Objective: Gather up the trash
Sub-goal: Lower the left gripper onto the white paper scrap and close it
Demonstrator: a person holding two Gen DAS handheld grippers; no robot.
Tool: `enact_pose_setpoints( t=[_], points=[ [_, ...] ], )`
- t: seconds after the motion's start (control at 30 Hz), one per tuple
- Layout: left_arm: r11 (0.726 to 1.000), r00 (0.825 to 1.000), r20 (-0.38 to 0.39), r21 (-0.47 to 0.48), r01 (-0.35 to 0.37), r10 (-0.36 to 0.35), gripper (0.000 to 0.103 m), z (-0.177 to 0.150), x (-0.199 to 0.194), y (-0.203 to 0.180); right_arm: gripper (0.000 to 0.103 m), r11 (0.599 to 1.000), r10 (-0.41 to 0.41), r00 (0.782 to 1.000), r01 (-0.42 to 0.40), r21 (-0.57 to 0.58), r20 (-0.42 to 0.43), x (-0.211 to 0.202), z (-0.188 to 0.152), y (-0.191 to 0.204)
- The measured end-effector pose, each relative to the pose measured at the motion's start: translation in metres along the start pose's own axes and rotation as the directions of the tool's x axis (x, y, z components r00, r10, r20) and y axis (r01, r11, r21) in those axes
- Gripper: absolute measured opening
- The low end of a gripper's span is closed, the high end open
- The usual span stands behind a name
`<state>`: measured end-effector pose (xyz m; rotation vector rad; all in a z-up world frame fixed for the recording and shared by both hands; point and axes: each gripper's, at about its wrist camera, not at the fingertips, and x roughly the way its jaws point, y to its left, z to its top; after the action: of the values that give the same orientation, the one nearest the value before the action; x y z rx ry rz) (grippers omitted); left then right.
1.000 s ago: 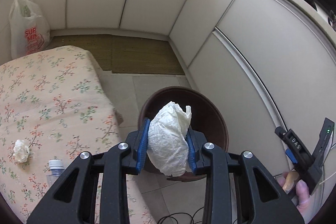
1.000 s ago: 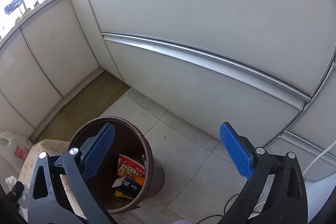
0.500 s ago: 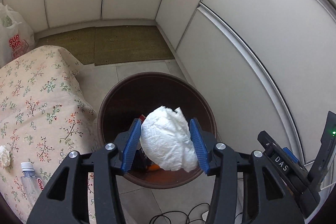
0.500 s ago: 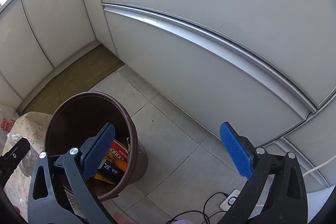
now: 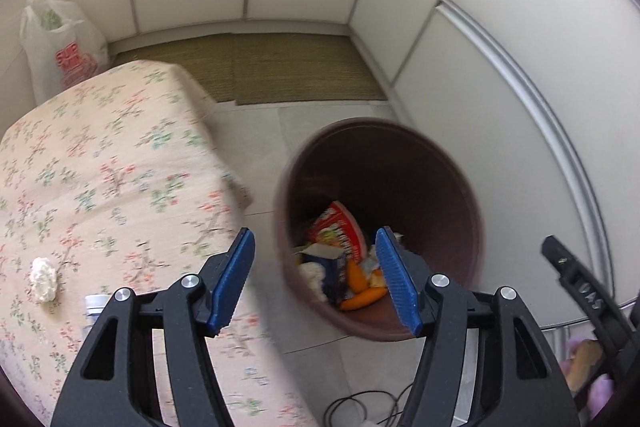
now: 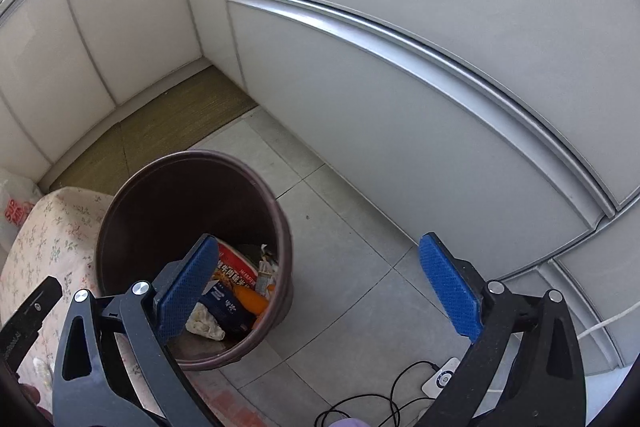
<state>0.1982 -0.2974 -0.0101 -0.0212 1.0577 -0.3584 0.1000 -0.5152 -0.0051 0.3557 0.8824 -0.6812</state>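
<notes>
Left gripper (image 5: 316,279) is spread wide and empty above the brown bin (image 5: 472,195); right gripper (image 6: 320,291) likewise wide, empty; crumpled tissue (image 5: 44,279) is left on the floral cloth (image 5: 100,163)

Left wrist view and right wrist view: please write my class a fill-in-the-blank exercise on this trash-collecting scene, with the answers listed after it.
1. The round brown trash bin stands on the tiled ____.
2. A crumpled white paper wad lies on the ____-patterned tablecloth.
3. The left gripper has its blue fingers ____ and holds nothing.
4. The right gripper holds ____.

Missing words: floor; floral; open; nothing
</notes>
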Motion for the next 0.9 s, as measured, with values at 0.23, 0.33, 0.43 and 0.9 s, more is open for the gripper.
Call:
enact_pose_setpoints(
  t=[0.23, 0.33, 0.43, 0.9],
  points=[
    [0.983, 0.987, -0.057, -0.096, -0.154, 0.149, 0.062, -0.012, 0.005, 0.094, 0.096, 0.989, 0.063, 0.998, -0.064, -0.134, -0.011, -0.012, -0.013, 0.049],
    [0.964, 0.976, -0.079, -0.156, -0.213, 0.203, 0.062, -0.018, 0.003, 0.142, 0.096, 0.976, 0.08, 0.997, -0.082, -0.2, -0.018, -0.017, -0.022, 0.072],
    [0.944, 0.964, -0.097, -0.2, -0.263, 0.248, 0.062, -0.024, 0.001, 0.185, 0.096, 0.958, 0.111, 0.993, -0.116, -0.261, -0.032, -0.022, -0.033, 0.094],
    [0.909, 0.965, -0.188, -0.341, -0.24, 0.184, 0.062, -0.062, 0.017, 0.291, 0.096, 0.852, 0.212, 0.966, -0.257, -0.456, -0.148, -0.04, -0.083, 0.192]
  ],
)
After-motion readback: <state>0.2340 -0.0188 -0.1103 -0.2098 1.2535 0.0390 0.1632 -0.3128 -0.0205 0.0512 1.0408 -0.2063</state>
